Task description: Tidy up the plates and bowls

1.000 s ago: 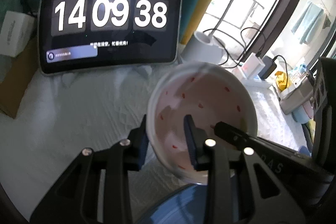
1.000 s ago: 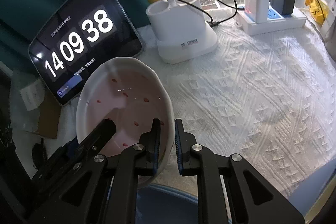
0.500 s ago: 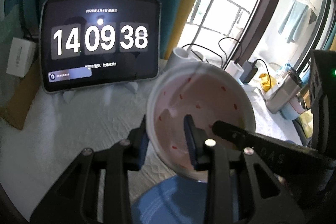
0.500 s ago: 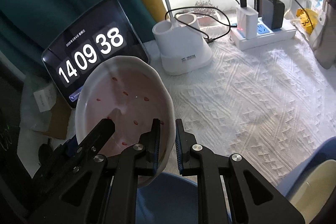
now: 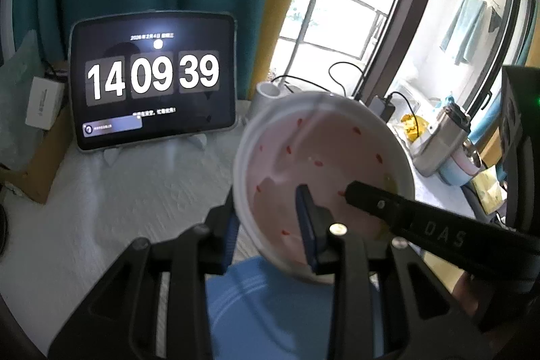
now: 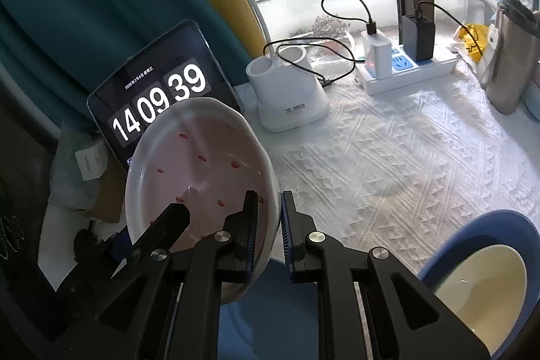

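tablecloth [image 6: 388,157] below gripped bowl [image 6: 202,164].

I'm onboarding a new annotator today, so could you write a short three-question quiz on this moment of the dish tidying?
1. True or false: both tools grip the rim of the white bowl with red specks.
2. What lies directly under that bowl? A) a flat blue plate B) a wooden tray C) a metal rack
3. Fill in: in the right wrist view, the blue bowl with a cream inside sits at the lower ____ of the picture.

Key
1. True: the left tool and the right tool each clamp the rim, one finger inside and one outside.
2. A
3. right
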A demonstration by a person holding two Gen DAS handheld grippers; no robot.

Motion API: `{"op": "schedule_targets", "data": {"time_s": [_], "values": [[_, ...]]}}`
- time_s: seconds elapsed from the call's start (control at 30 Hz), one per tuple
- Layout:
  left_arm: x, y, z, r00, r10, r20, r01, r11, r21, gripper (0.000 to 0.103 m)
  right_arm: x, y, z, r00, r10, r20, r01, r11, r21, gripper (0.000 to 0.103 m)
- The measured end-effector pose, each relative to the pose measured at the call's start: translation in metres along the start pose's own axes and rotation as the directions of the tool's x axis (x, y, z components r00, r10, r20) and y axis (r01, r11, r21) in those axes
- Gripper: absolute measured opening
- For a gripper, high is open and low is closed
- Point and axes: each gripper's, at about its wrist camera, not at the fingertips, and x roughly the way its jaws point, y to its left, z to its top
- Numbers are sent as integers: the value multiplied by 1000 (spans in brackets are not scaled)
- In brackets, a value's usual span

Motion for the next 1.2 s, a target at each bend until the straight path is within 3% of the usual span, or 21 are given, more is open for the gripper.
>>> {"op": "schedule_targets", "data": {"time_s": [1.2], "values": [[-24,-115,-31,998,-42,-45,47,993,111,32,-86,-95,-29,997,-3,79,-6,993,117,15]]}}
